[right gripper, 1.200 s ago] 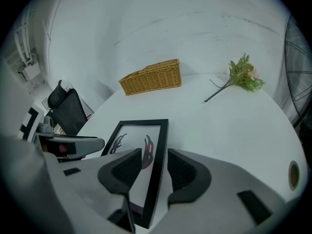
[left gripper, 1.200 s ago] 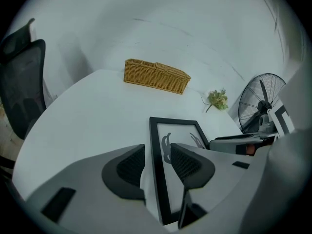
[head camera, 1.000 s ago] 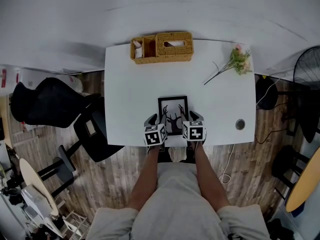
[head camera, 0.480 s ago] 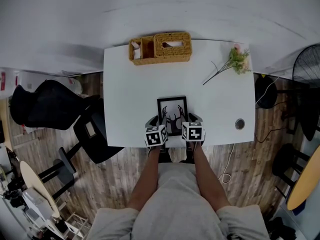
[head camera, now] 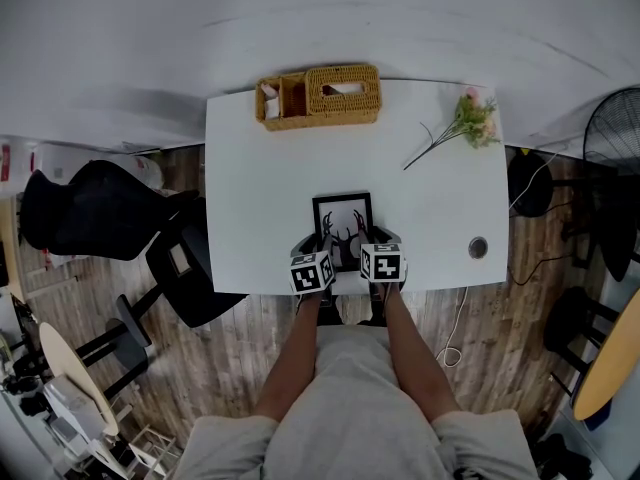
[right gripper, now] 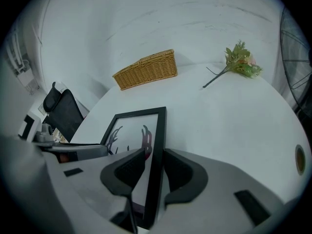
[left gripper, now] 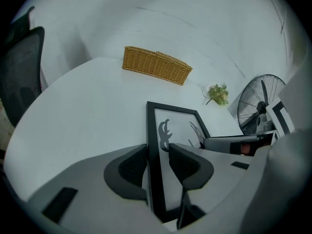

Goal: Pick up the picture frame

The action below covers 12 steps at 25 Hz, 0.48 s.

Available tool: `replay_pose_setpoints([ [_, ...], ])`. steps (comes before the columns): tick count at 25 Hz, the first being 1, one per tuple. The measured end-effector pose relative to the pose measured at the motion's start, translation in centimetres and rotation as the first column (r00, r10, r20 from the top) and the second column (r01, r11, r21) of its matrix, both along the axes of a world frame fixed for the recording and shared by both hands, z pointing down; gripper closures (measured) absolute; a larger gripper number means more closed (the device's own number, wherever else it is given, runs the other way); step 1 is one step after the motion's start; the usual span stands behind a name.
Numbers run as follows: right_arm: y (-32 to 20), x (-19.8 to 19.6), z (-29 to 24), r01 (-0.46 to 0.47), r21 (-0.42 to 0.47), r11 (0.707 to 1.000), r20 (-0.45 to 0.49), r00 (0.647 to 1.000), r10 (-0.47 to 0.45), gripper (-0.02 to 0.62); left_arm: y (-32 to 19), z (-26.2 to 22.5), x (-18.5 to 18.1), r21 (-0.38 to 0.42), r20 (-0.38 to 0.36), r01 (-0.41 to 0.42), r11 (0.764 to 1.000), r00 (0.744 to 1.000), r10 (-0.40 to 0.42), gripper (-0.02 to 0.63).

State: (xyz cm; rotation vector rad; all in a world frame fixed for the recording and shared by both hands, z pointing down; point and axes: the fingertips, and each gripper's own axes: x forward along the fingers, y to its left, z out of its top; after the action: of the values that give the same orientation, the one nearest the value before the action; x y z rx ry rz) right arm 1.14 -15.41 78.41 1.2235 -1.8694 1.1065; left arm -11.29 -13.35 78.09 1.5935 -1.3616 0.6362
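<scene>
Flat near the front edge of the white bench [head camera: 260,168], the black picture frame [head camera: 342,211] looks light, stiff and likely glazed, so its side rails suit gripping: left hand-held gripper [left gripper: 155,151] and right hand-held gripper [right gripper: 154,155], jaws just closing, each straddle one, not yet clamped.

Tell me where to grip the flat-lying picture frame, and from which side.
Take the picture frame by its two long side rails, near the bottom end, coming down from the table's near edge: it lies flat, so only the thin rails offer a bite. The left gripper and right gripper each straddle one; their jaws have just been closing.
</scene>
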Motion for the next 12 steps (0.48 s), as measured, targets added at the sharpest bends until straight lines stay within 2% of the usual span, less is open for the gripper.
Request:
replay_pose_setpoints([
  [12, 0.04, 0.04, -0.07, 0.006, -0.012, 1.0, 0.014, 1.0, -0.006, 0.473, -0.02, 0.02, -0.29, -0.008, -0.033, 0.013, 1.0, 0.999, -0.013, 0.463],
])
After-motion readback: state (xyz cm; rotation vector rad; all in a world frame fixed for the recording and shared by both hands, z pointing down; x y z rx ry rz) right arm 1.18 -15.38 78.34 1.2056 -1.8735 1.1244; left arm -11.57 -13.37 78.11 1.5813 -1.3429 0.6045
